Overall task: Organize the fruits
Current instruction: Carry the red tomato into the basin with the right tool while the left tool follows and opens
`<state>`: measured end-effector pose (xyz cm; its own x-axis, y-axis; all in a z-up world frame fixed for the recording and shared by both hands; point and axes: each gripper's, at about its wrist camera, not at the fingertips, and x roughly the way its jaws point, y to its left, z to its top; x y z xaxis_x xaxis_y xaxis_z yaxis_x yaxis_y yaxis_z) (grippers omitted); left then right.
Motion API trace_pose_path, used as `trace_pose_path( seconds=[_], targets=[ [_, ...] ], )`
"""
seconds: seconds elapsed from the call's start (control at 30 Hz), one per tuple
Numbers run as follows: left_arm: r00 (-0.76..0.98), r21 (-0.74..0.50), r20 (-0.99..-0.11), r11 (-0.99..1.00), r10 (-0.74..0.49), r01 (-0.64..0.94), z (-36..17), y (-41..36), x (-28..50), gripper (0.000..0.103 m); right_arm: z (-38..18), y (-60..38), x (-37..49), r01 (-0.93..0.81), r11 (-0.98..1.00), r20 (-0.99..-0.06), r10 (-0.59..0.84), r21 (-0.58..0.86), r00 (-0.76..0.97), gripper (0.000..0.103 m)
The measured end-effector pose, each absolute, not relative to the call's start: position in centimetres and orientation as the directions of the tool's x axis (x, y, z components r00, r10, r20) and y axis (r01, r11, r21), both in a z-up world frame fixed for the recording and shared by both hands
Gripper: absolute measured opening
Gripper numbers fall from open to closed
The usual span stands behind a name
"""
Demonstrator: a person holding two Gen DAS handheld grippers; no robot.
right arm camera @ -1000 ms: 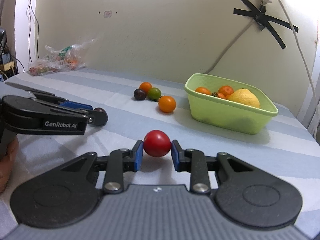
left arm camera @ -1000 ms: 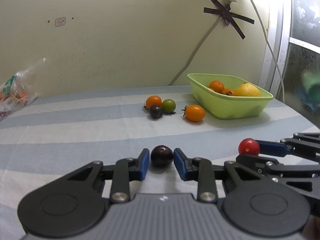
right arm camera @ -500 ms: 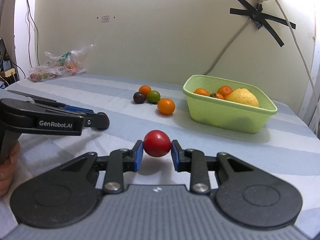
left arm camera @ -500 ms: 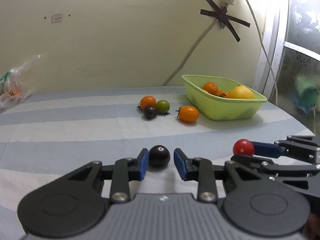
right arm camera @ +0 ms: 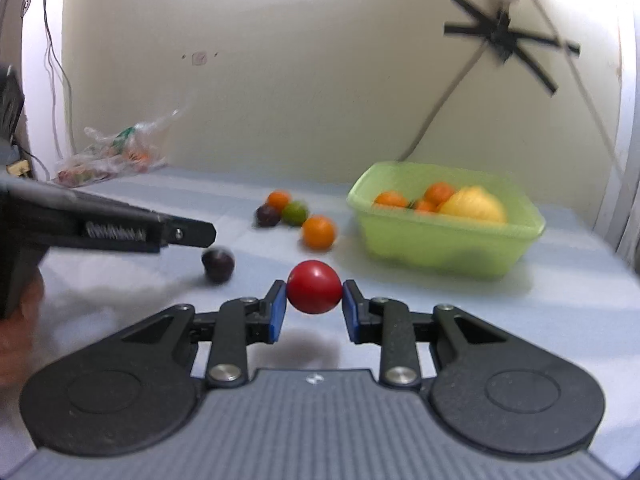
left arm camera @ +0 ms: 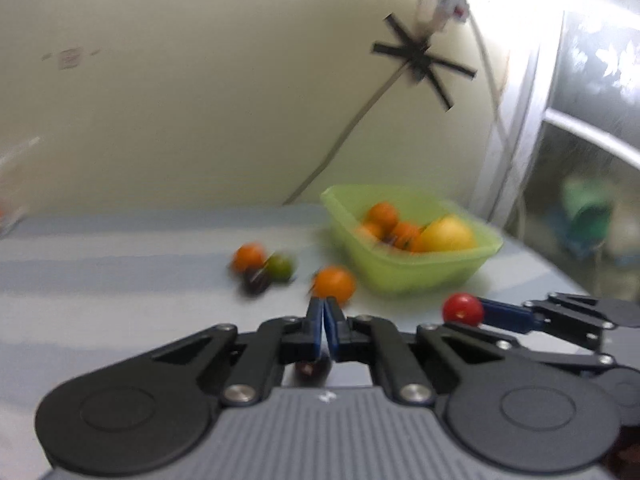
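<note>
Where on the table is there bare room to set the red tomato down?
Bare cloth lies left of the dark fruit, toward the plastic bag, and right of the red tomato, before the green tub. It is crowded around the fruit cluster beside the tub.

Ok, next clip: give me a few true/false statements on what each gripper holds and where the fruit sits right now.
1. The right gripper grips a red tomato. True.
2. The left gripper holds the dark tomato. False: its jaws are shut on nothing; that tomato lies loose on the striped cloth below it.
3. The green tub is empty. False: it holds orange fruits and a yellow one.
4. A green tomato sits on the cloth outside the tub. True.
5. The red tomato is already in the tub. False: it is between the right gripper's pads, short of the tub.
</note>
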<state>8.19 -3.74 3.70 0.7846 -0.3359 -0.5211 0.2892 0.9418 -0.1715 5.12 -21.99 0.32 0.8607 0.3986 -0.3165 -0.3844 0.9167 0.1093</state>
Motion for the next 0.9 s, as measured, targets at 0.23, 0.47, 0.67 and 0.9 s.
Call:
trace_pose_path(
  seconds=[0.23,0.47,0.67,0.9],
  targets=[
    [0.736,-0.338,-0.494,0.882,-0.464,0.329,5.8,-4.4,13.5,0.008,2.5,-25.1,10.0,-0.297,0.946,-0.257,0.321,0.127,0.912,0.033],
    [0.735,-0.205,-0.542,0.913,-0.407,0.353,3.0,-4.6,9.9,0.047,0.5,-26.5,11.0,-0.296,0.927,-0.272,0.353,0.23,0.895,0.033],
    [0.714,-0.098,-0.627,0.941,-0.311,0.324,-0.3,-5.5,9.1,0.039,1.2,-26.5,10.0,-0.326,0.916,-0.222,0.377,0.233,0.899,0.033],
    [0.718,-0.117,-0.599,0.926,-0.354,0.359,1.0,-6.0,9.8,0.025,2.6,-27.3,12.3,-0.338,0.91,-0.218,0.389,0.239,0.895,0.033]
  ],
)
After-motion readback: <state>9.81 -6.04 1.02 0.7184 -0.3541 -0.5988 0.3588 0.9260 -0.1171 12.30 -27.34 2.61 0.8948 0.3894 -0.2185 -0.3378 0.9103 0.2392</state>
